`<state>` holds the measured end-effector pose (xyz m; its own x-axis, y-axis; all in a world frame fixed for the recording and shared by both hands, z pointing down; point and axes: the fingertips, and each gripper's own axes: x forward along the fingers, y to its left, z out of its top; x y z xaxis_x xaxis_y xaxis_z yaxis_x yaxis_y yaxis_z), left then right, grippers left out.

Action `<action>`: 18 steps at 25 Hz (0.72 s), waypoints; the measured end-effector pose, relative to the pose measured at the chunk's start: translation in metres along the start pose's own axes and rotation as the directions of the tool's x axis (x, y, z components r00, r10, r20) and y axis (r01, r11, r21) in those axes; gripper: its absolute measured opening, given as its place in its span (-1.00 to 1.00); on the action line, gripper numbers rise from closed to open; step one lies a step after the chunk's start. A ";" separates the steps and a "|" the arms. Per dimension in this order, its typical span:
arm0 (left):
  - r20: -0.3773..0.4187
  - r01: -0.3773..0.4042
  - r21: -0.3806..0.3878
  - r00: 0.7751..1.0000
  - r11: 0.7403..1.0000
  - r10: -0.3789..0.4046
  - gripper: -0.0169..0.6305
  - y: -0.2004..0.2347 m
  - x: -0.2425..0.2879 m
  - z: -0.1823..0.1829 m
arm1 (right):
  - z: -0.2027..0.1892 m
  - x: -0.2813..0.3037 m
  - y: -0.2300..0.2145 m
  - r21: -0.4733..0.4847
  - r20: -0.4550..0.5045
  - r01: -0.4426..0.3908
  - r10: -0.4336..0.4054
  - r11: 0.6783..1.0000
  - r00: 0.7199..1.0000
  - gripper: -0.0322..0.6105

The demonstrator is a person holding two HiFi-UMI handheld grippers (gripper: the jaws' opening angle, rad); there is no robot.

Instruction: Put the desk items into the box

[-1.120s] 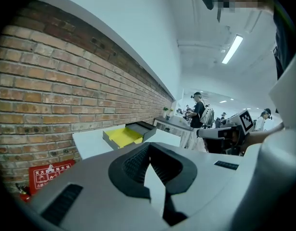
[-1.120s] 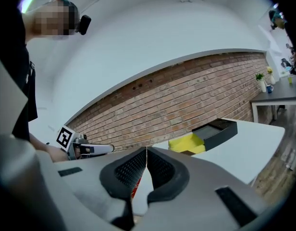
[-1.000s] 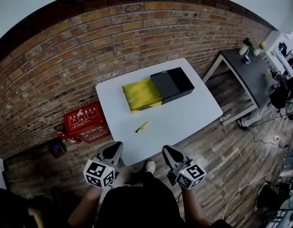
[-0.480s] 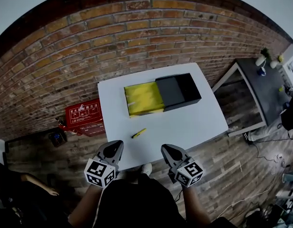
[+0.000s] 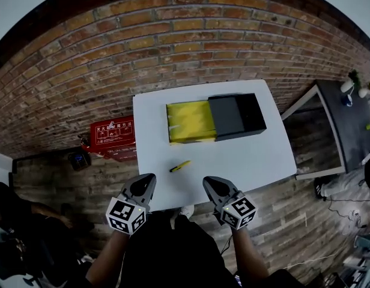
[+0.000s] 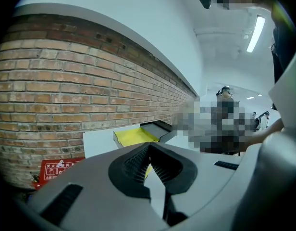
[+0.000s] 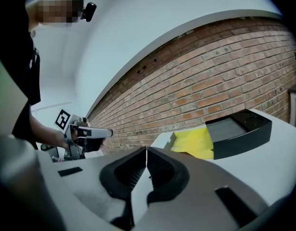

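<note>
A white table (image 5: pixel 251 158) carries an open box: its yellow tray (image 5: pixel 190 122) is slid out to the left of a dark sleeve (image 5: pixel 236 115). A yellow pen (image 5: pixel 180 166) lies alone nearer the table's front edge. My left gripper (image 5: pixel 149 179) and right gripper (image 5: pixel 206 182) hover at that front edge, either side of the pen, both shut and holding nothing. In the left gripper view the jaws (image 6: pixel 149 146) meet, with the yellow tray (image 6: pixel 133 136) beyond them. The right gripper view shows closed jaws (image 7: pixel 146 150), the tray (image 7: pixel 193 141) and the sleeve (image 7: pixel 239 129).
A red crate (image 5: pixel 113 134) sits on the wooden floor left of the table, against the brick wall (image 5: pixel 173 47). At the right stands a grey side table (image 5: pixel 348 128) with small vases. A person's arm shows at the lower left.
Both shut grippers have come a little closer to the table's front edge and the pen. The head view has swung, so the table sits further right in it.
</note>
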<state>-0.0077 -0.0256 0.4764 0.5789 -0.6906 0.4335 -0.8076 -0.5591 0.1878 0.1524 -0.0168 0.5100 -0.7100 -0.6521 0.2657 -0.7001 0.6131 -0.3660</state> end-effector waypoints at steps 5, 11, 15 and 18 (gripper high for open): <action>-0.011 -0.013 -0.025 1.000 1.000 0.013 -0.91 0.009 0.003 -0.006 | -0.018 0.035 0.007 -0.182 -0.155 -0.054 0.026 0.982 0.988 -0.83; -0.054 0.034 -0.032 0.998 0.999 -0.036 -0.91 0.014 0.021 -0.025 | -0.037 0.079 0.007 -0.328 -0.286 -0.115 0.017 0.938 0.958 -0.82; -0.079 0.061 -0.034 0.995 0.998 -0.064 -0.91 0.020 0.031 -0.036 | -0.064 0.104 0.009 -0.405 -0.407 -0.195 0.015 0.893 0.913 -0.82; -0.096 0.081 -0.035 0.992 0.996 -0.084 -0.91 0.024 0.039 -0.042 | -0.083 0.119 0.007 -0.448 -0.497 -0.263 0.008 0.855 0.868 -0.82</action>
<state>-0.0096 -0.0468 0.5344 0.6309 -0.5944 0.4986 -0.7618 -0.5963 0.2531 0.0566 -0.0530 0.6127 -0.6592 -0.3400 0.6707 -0.4451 0.8953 0.0164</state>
